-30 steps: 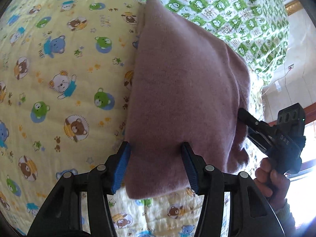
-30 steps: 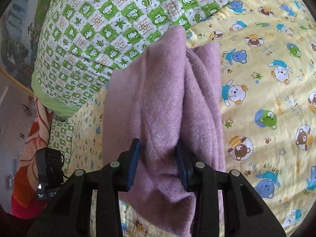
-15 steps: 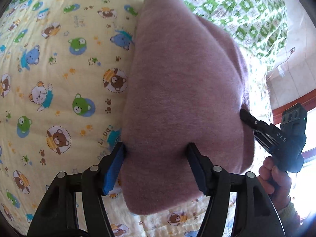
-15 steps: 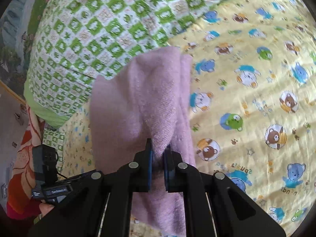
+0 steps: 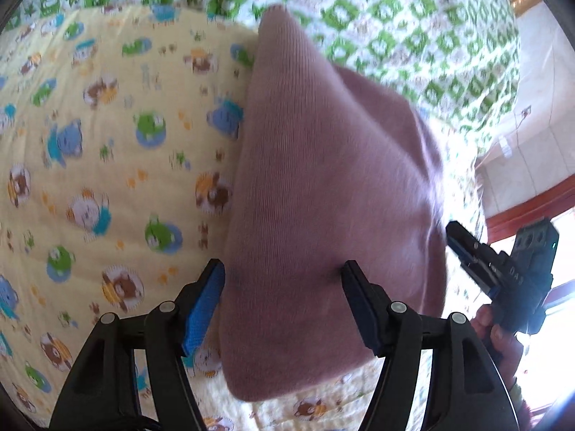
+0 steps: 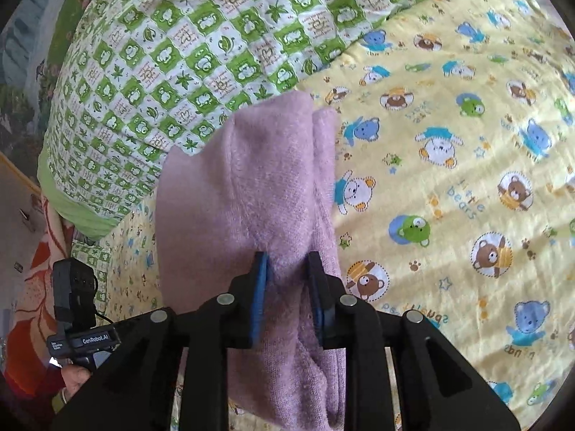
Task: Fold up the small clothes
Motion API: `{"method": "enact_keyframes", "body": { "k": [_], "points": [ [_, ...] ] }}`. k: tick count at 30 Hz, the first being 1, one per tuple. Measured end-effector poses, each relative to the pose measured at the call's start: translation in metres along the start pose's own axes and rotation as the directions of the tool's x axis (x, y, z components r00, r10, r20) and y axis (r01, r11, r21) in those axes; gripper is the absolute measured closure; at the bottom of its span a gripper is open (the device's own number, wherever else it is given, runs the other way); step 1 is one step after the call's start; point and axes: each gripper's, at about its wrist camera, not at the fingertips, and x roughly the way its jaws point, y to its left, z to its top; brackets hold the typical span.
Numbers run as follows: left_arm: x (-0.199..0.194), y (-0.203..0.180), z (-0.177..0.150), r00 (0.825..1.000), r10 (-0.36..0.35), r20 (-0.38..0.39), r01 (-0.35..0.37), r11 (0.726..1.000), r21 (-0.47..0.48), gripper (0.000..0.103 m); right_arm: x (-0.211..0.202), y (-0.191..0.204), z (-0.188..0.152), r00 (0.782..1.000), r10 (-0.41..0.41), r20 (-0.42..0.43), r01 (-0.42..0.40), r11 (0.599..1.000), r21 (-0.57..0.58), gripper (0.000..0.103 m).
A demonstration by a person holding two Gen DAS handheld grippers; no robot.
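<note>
A folded pink knit garment [image 5: 323,179] lies lengthwise on the yellow bear-print sheet [image 5: 107,179], its far tip at the green checked quilt [image 5: 395,18]. My left gripper [image 5: 282,280] stands wide over the garment's near end. Its blue left pad sits at the cloth's left edge and its right finger rests on top, with no pinch. In the right wrist view, my right gripper [image 6: 285,262] has a raised ridge of the garment [image 6: 258,179] bunched between its pads, and its jaws are opening. The right gripper [image 5: 463,248] also shows at the garment's right edge.
The green quilt [image 6: 179,72] is heaped along the far side of the sheet [image 6: 449,197]. A person's hand [image 5: 503,337] holds the right gripper's handle. A tiled floor and red wooden trim [image 5: 521,208] lie beyond the bed's edge, and an orange floral cloth [image 6: 32,269] hangs beside it.
The left jaws have spread wider around the garment. The right jaws closed tight on a ridge of cloth half a second ago and now stand further apart. Both views have shifted a little.
</note>
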Motion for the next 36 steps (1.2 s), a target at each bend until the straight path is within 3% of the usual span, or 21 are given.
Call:
{"method": "enact_keyframes", "body": {
  "k": [3, 12, 13, 15, 20, 23, 25, 27, 30, 36],
  "points": [
    [0.002, -0.003, 0.021, 1.000, 0.010, 0.023, -0.010, 1.000, -0.008, 0.034, 0.000, -0.002, 0.011, 1.000, -0.002, 0.018, 0.002, 1.000, 0.017, 0.061],
    [0.022, 0.001, 0.085, 0.994, 0.080, 0.071, -0.078, 0.996, -0.030, 0.033, 0.041, 0.002, 0.059, 0.999, -0.044, 0.023, 0.044, 0.999, -0.002, 0.060],
    [0.030, -0.002, 0.093, 0.991, 0.108, 0.076, -0.107, 0.994, -0.019, 0.033, 0.047, 0.003, 0.063, 0.998, -0.061, 0.023, 0.061, 0.998, -0.014, 0.062],
    [0.039, -0.003, 0.103, 0.982, 0.172, 0.079, -0.172, 0.985, -0.007, 0.032, 0.059, 0.002, 0.071, 0.994, -0.110, 0.009, 0.110, 0.993, -0.029, 0.089],
    [0.048, 0.001, 0.115, 0.977, 0.199, 0.075, -0.200, 0.980, 0.002, 0.032, 0.080, -0.015, 0.083, 0.988, -0.155, -0.013, 0.155, 0.987, 0.035, 0.093],
    [0.037, 0.004, 0.110, 0.985, 0.159, 0.073, -0.159, 0.987, -0.010, 0.032, 0.073, -0.013, 0.082, 0.993, -0.114, -0.008, 0.115, 0.992, 0.047, 0.092],
    [0.028, 0.009, 0.101, 0.991, 0.113, 0.067, -0.110, 0.993, -0.035, 0.031, 0.062, -0.012, 0.079, 0.997, -0.079, 0.002, 0.079, 0.995, 0.065, 0.085],
    [0.020, 0.015, 0.089, 0.995, 0.081, 0.060, -0.078, 0.996, -0.051, 0.029, 0.047, -0.013, 0.072, 0.998, -0.067, 0.015, 0.066, 0.995, 0.078, 0.056],
    [0.009, 0.021, 0.064, 0.999, 0.031, 0.040, -0.029, 0.998, -0.058, 0.024, 0.028, -0.016, 0.056, 1.000, -0.006, 0.026, 0.004, 0.996, 0.093, 0.045],
    [0.012, 0.032, 0.025, 0.999, -0.043, -0.017, 0.041, 0.994, -0.102, 0.020, 0.017, -0.018, 0.019, 0.997, 0.071, -0.023, -0.068, 0.992, 0.104, 0.034]
  ]
}}
